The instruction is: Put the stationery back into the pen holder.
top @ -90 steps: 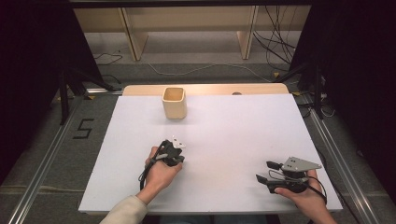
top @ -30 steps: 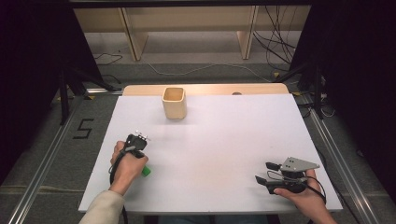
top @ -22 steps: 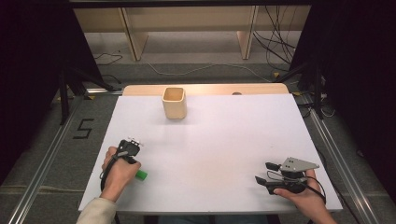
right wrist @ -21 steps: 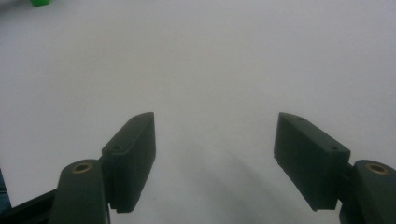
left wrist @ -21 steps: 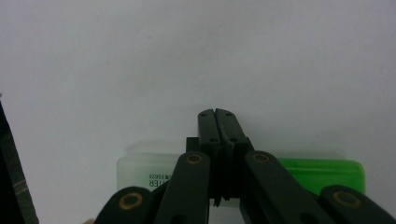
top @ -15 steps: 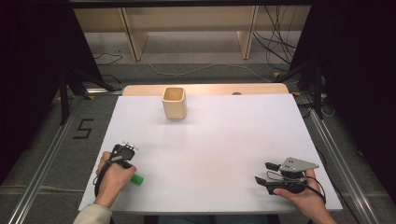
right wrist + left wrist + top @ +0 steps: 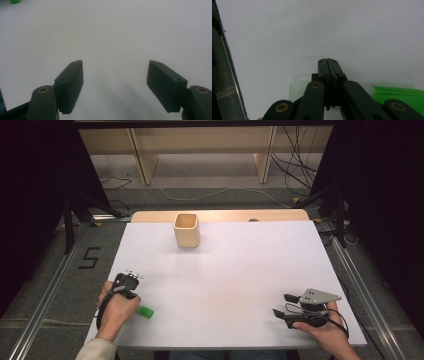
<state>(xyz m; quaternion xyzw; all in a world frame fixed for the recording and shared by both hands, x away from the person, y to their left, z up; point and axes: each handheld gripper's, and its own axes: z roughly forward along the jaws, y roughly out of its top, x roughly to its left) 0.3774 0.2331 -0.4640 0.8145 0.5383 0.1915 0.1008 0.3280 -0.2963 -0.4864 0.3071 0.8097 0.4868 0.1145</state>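
Observation:
My left gripper [image 7: 127, 279] is held near the table's front left corner. In the left gripper view its jaws [image 7: 328, 60] are pressed together with nothing between them. A green object [image 7: 145, 311] lies on the white table [image 7: 250, 265] just right of the left hand. In the left gripper view this green object [image 7: 397, 93], with a pale translucent end [image 7: 297, 87], lies crosswise under the gripper's linkage, behind the jaw tips. My right gripper [image 7: 283, 304] rests at the front right, open and empty [image 7: 115, 67]. The green object [image 7: 15, 1] sits far off in that view.
A tan square cup [image 7: 186, 230] stands upright at the back of the table, left of centre. A wooden strip [image 7: 220, 215] runs along the table's far edge. Metal rails [image 7: 45, 295] flank the table on the floor, and cables lie beyond.
The left hand and its gripper have moved from the table's middle to the front left. The green object came into sight beside the hand. The right gripper has stayed put.

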